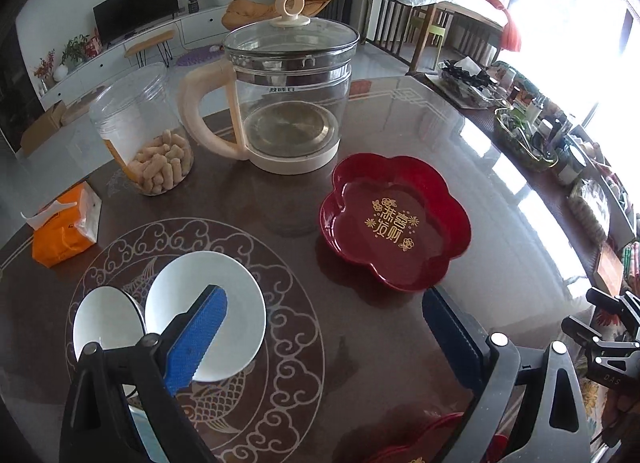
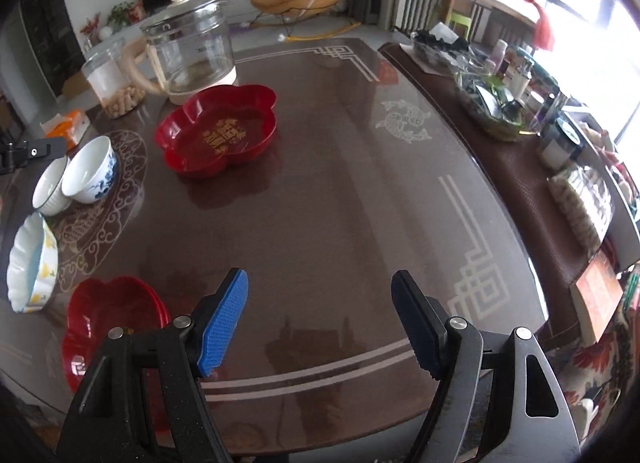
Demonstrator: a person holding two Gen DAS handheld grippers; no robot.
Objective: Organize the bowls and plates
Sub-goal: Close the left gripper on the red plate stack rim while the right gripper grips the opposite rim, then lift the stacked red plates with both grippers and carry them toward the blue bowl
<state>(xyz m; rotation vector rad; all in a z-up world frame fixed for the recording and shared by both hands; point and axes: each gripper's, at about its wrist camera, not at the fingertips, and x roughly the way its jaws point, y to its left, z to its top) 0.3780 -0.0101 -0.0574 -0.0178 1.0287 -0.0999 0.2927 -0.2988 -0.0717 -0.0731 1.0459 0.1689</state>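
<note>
Gleaming brown glass-topped table (image 2: 320, 203); living room behind, details perhaps glare-washed.

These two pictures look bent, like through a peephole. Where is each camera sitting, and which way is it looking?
Left wrist view: sits on the left gripper, looking down along its open fingers at two white bowls, a red flower-shaped plate and a glass kettle; the right gripper shows at the right edge.
Right wrist view: sits on the right gripper, looking down along its open fingers at bare table.
Shared: the same table, red plate, kettle and bowls.
</note>
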